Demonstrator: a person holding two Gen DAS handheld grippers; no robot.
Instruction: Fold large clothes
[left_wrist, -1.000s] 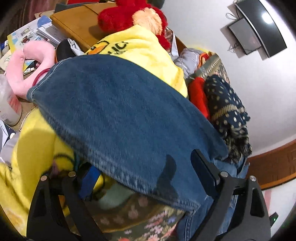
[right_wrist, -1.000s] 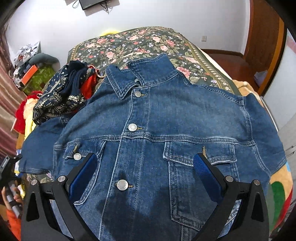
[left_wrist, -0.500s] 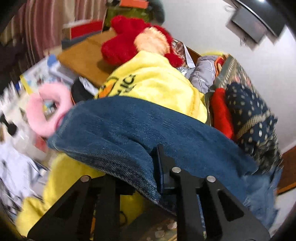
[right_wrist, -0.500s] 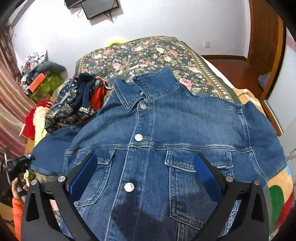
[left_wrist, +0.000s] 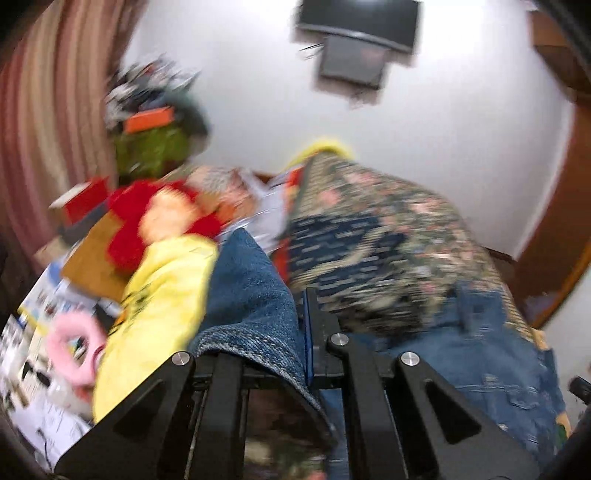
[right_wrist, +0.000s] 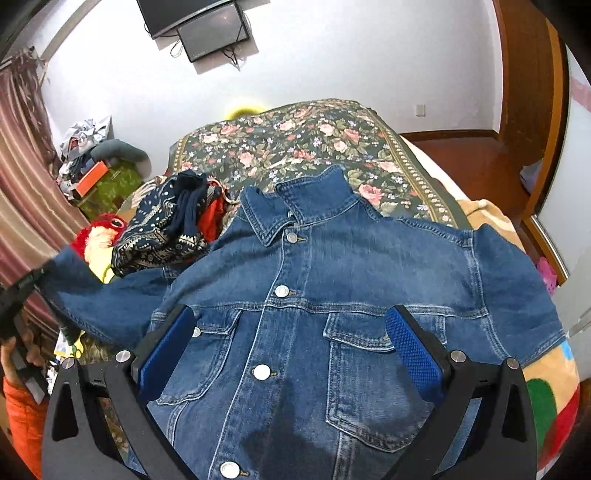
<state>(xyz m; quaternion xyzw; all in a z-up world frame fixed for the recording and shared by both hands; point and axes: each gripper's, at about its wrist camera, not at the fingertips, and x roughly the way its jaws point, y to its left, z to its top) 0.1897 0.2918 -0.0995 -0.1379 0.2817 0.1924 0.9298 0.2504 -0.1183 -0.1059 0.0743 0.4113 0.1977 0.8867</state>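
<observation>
left gripper (left_wrist: 295, 332) clamped on denim jacket (right_wrist: 332, 295) sleeve (left_wrist: 251, 295) — right gripper (right_wrist: 291, 343) agape, empty.

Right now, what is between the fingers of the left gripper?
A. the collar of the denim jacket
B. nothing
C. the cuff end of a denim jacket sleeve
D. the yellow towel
C: in the left wrist view the left gripper has its jaws shut on the hemmed end of the denim jacket sleeve; the collar lies free.
</observation>
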